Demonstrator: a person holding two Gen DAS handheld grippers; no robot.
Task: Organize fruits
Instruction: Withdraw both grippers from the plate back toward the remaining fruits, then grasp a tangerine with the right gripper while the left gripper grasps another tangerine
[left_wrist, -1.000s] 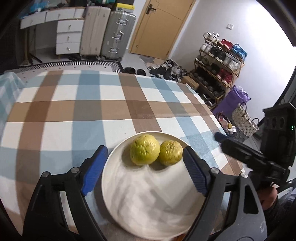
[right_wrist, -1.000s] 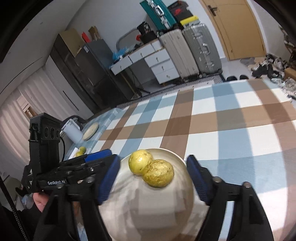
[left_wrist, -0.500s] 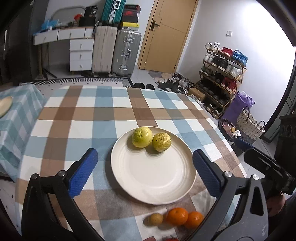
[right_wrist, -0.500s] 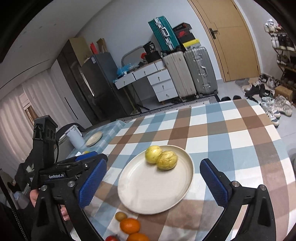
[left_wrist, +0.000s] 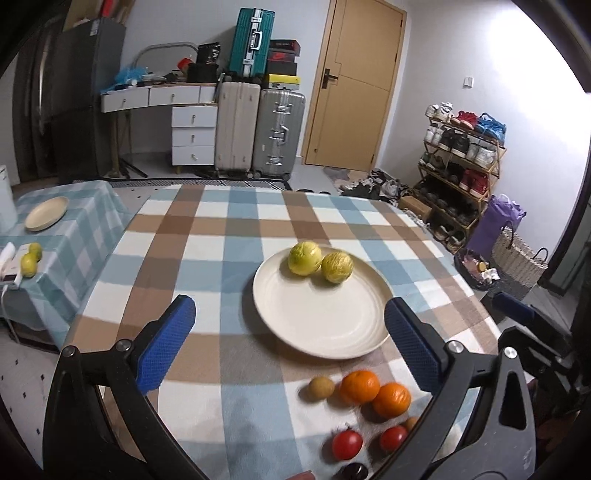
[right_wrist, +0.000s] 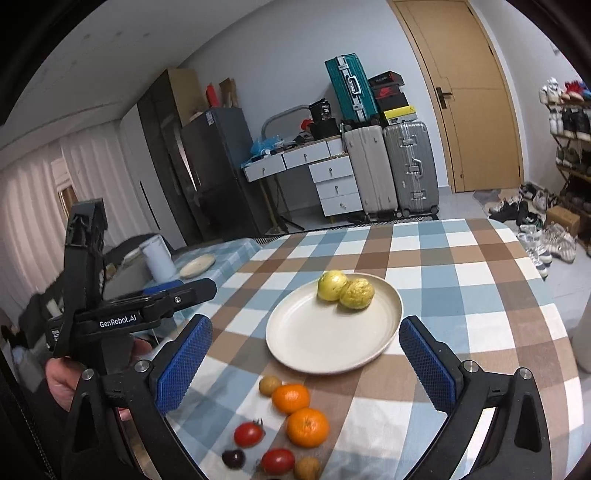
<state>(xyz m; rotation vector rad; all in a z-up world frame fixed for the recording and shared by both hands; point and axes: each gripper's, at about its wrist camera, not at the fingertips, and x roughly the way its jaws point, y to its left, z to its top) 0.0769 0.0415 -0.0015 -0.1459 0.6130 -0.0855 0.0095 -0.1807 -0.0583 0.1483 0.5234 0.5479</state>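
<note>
A cream plate (left_wrist: 321, 339) (right_wrist: 314, 343) rests on the checked tablecloth with two yellow-green fruits (left_wrist: 304, 258) (right_wrist: 332, 285) on its far side. Nearer me, two oranges (left_wrist: 359, 386) (right_wrist: 290, 398), a small brown fruit (left_wrist: 321, 387), two tomatoes (left_wrist: 347, 445) (right_wrist: 249, 434) and a dark fruit (right_wrist: 233, 458) lie loose on the cloth. My left gripper (left_wrist: 288, 301) (right_wrist: 192, 290) hovers short of the plate, open, holding nothing. My right gripper (right_wrist: 304, 325) (left_wrist: 517, 314) is open too, above the plate's near rim and the loose fruit.
A lower side table (left_wrist: 74, 229) at the left carries a small plate (left_wrist: 46, 213), two limes (left_wrist: 29, 258) and a white cylinder (right_wrist: 159, 258). Beyond are suitcases (left_wrist: 280, 133), drawers, a door, a shoe rack (left_wrist: 461, 166) and a woven basket (left_wrist: 517, 258).
Both grippers have drawn back and upward from the plate and their jaws have widened. The loose oranges, tomatoes and small fruits have come into view at the near edge.
</note>
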